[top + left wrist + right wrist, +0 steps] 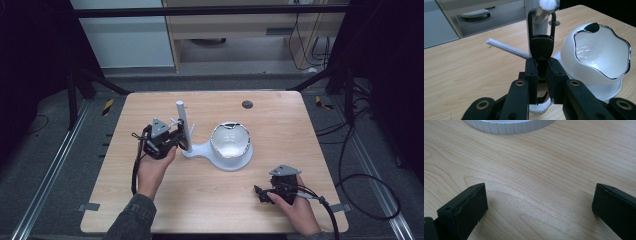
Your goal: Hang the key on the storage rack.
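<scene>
left claw (541, 67): clenched on black carabiner clip (541, 37) at white stand peg (543, 11) | right claw (539, 202): released, over table (536, 170)

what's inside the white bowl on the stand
The white bowl on the white stand shows a bare glossy inside with only light reflections. A small dark patch sits on its far rim. The lowest part, behind the near rim, is hidden.

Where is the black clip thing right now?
The black clip is pinched in the left gripper, its loop around a peg of the white stand, left of the white bowl mid-table in the high view.
</scene>
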Demonstrator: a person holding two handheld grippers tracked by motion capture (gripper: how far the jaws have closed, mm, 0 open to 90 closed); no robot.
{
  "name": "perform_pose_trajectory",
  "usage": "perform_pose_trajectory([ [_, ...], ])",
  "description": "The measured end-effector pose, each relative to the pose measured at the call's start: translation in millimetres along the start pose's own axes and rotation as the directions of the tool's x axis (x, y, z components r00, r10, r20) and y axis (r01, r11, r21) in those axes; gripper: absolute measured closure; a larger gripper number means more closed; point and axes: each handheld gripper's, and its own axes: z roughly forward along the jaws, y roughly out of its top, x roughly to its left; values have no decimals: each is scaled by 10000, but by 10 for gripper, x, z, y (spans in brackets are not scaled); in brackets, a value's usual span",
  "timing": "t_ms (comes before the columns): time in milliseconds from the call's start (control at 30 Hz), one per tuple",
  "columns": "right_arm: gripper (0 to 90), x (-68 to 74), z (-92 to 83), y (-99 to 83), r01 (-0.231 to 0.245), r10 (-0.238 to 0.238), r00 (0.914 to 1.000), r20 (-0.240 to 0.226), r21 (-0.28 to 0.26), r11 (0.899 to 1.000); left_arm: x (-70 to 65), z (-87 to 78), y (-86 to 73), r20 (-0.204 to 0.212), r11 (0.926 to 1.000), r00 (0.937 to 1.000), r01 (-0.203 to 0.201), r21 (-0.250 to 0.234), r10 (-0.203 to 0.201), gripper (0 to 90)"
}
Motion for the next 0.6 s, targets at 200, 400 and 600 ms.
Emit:
perform_pose_trajectory([
  [200, 5, 0, 0, 0, -2, 2, 10000, 3, 3, 10000, -28, -61, 9, -148, 9991, 9990, -415, -1, 415, 734],
  [400, 5, 0, 0, 0, 0, 0, 10000, 1, 1, 10000, -36, -116, -13, -118, 9984, 9984, -555, 62, 556, 648],
  [600, 5, -1, 0, 0, 5, -5, 10000, 0, 1, 10000, -29, -205, -45, 55, 9978, 9980, -623, 229, 622, 472],
])
